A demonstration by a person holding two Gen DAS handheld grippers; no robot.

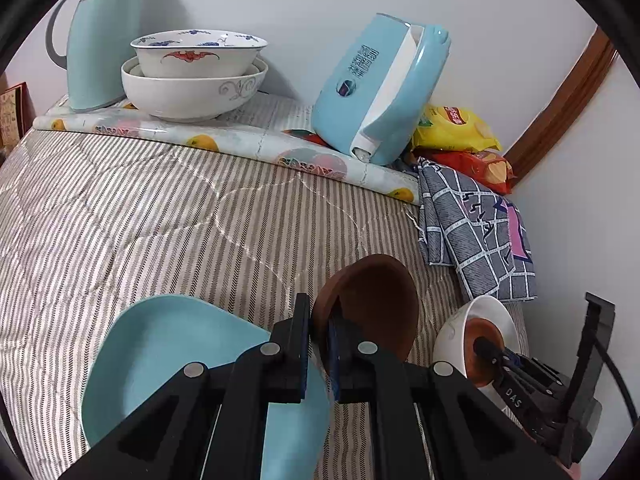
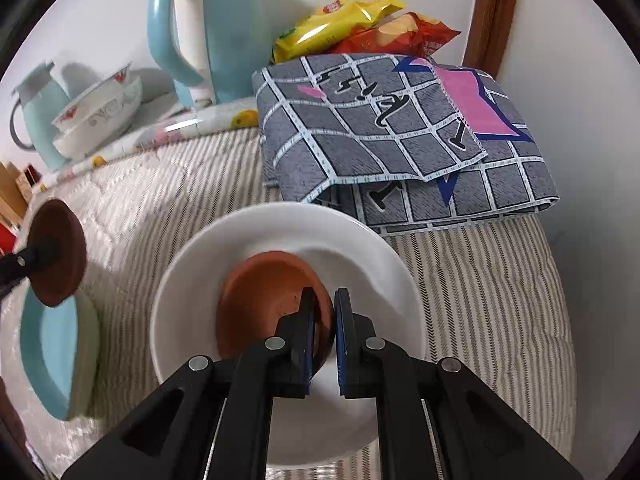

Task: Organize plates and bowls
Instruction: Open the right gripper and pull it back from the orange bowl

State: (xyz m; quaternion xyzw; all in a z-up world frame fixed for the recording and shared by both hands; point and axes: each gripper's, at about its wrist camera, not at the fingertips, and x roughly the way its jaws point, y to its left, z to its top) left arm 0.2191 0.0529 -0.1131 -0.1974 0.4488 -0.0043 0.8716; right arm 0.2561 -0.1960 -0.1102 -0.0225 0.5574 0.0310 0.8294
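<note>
A: Low centre of the left view, the left gripper [image 1: 320,334] is pinching a brown saucer [image 1: 372,304] by its rim, jaws nearly closed, holding it on edge above the blue plate [image 1: 168,356].

B: The right gripper [image 2: 325,322] is gripping another terracotta dish [image 2: 264,300] inside the white bowl [image 2: 224,264], perhaps resting there.

A: Stiff, brittle clay; rim grips are working. Stacked bowls [image 1: 196,68] are sitting upper left.

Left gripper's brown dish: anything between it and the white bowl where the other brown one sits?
Nothing on the cloth between them. But the right gripper is clamped on the brown dish inside the white bowl, occupying the spot where the left gripper's dish would land.
</note>
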